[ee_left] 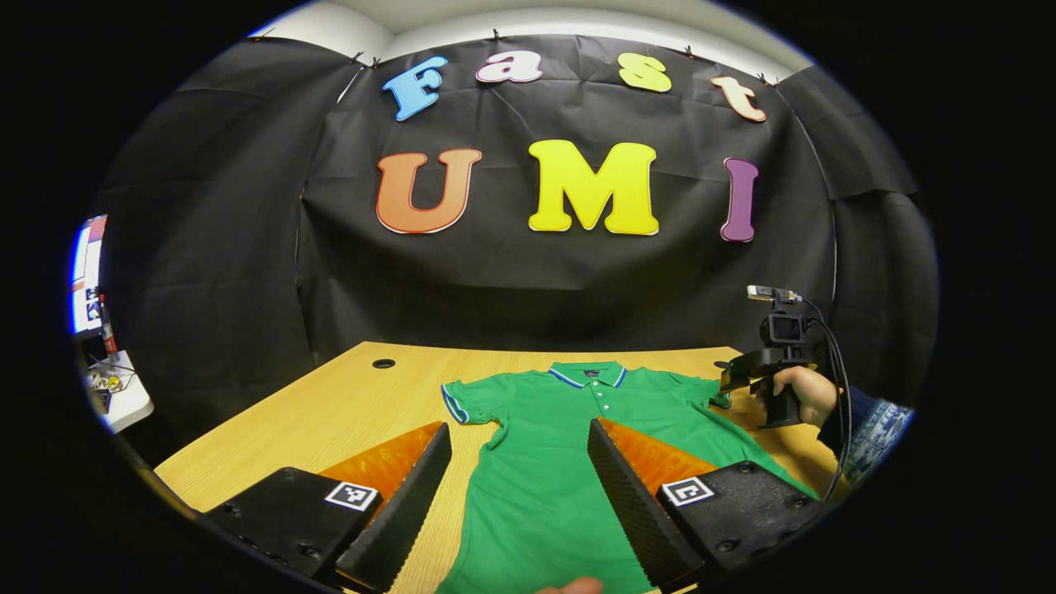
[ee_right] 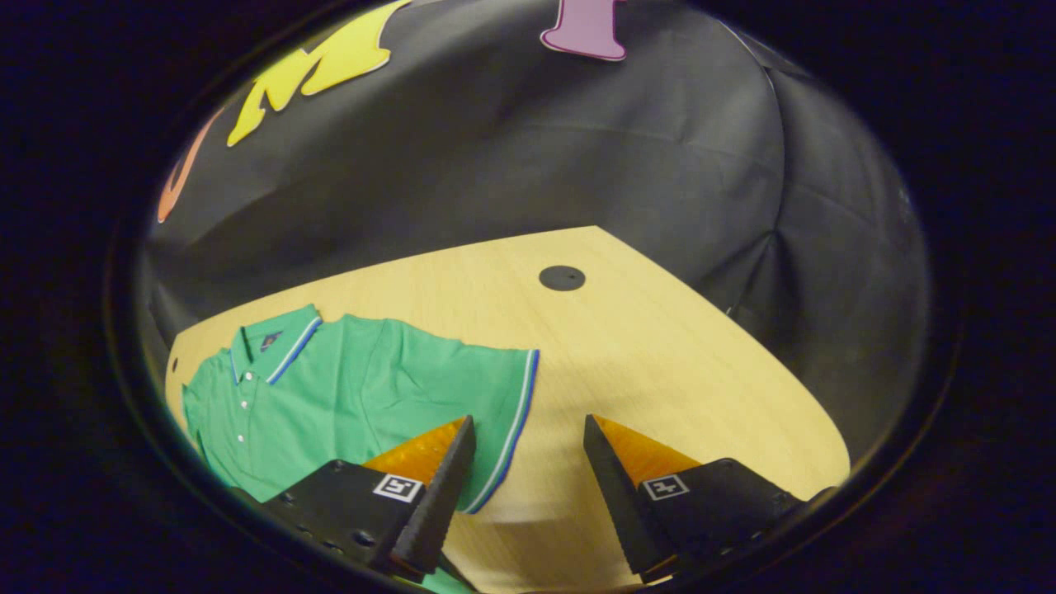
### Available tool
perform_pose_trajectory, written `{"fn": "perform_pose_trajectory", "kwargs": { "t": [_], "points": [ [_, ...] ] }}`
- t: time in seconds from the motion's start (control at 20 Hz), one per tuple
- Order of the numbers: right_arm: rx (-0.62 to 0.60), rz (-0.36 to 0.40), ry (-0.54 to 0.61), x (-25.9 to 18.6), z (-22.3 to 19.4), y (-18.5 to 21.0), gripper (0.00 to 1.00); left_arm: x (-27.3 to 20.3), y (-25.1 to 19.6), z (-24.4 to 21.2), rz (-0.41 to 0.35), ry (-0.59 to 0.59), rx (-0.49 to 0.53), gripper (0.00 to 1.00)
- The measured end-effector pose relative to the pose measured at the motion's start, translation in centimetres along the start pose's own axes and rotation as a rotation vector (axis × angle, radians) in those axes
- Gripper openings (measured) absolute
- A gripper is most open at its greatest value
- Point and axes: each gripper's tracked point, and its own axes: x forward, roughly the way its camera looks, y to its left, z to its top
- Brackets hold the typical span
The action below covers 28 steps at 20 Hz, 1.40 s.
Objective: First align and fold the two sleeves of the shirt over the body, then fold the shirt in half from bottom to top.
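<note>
Left gripper: at the bottom centre of the left gripper view, jaws spread wide, nothing between them. Raised above the shirt, the gap framing the lower body of the garment; contact with the cloth not discernible.

Right gripper: at the bottom centre of the right gripper view, jaws likewise spread apart, holding nothing. Left finger overlapping the hem of the sleeve in the picture; right finger over bare table. Also seen at the right edge of the left gripper view, held by a hand with a patterned sleeve behind it, a cable trailing down, just beside the shirt's sleeve on that side.

Shirt: green polo with blue-and-white trim at collar and sleeve cuffs, lying flat and face up on the wooden table, collar toward the black cloth wall, sleeves spread out to either side, unfolded. In the left gripper view, centre to lower centre of the frame; in the right gripper view, lower left.

Table: light wood, a round dark grommet hole in its top, upper centre of the right gripper view, well apart from the shirt.
</note>
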Motion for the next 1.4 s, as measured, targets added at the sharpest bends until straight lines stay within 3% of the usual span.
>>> {"fn": "perform_pose_trajectory", "kwargs": {
  "t": [0.1, 0.15, 0.25, 0.4, 0.5, 0.9, 1.1, 1.25, 1.35, 1.4],
  "points": [
    [-0.001, -0.002, 0.000, 0.6, -0.2, -0.1, 0.76, 0.3, 0.2, -0.5, 0.008, 0.015, 0.004, 1.00],
    [-0.001, -0.001, -0.003, 1.2, 0.1, -0.1, 0.78, 0.6, 0.1, -1.0, 0.011, 0.024, 0.006, 1.00],
    [0.023, 0.007, -0.012, 1.8, 0.5, 0.1, 0.63, 1.0, 0.3, -1.3, 0.016, 0.040, 0.006, 1.00],
    [-0.006, 0.042, 0.003, 2.2, 0.8, 1.0, 0.17, 1.0, 0.3, -1.2, 0.019, 0.039, -0.001, 1.00],
    [-0.062, 0.029, 0.000, 2.2, 1.1, 1.2, 0.02, 0.9, 0.4, -1.2, 0.018, 0.036, -0.002, 1.00],
    [-0.276, 0.000, -0.100, -1.7, 3.6, 5.2, 0.01, 0.8, 1.0, -0.8, 0.039, 0.029, 0.006, 1.00],
    [-0.362, 0.075, -0.203, -4.9, 4.7, 10.7, 0.01, 0.3, 1.9, 0.0, 0.067, 0.005, -0.010, 1.00],
    [-0.364, 0.157, -0.213, -6.3, 3.1, 14.9, 0.01, 0.0, 2.5, 0.5, 0.083, -0.007, -0.024, 1.00],
    [-0.364, 0.230, -0.213, -7.5, 1.9, 17.6, 0.04, -0.2, 2.3, 0.8, 0.079, -0.013, -0.033, 1.00],
    [-0.367, 0.267, -0.221, -8.4, 1.6, 18.7, 0.13, -0.2, 2.4, 0.9, 0.081, -0.014, -0.032, 1.00]
  ]
}}
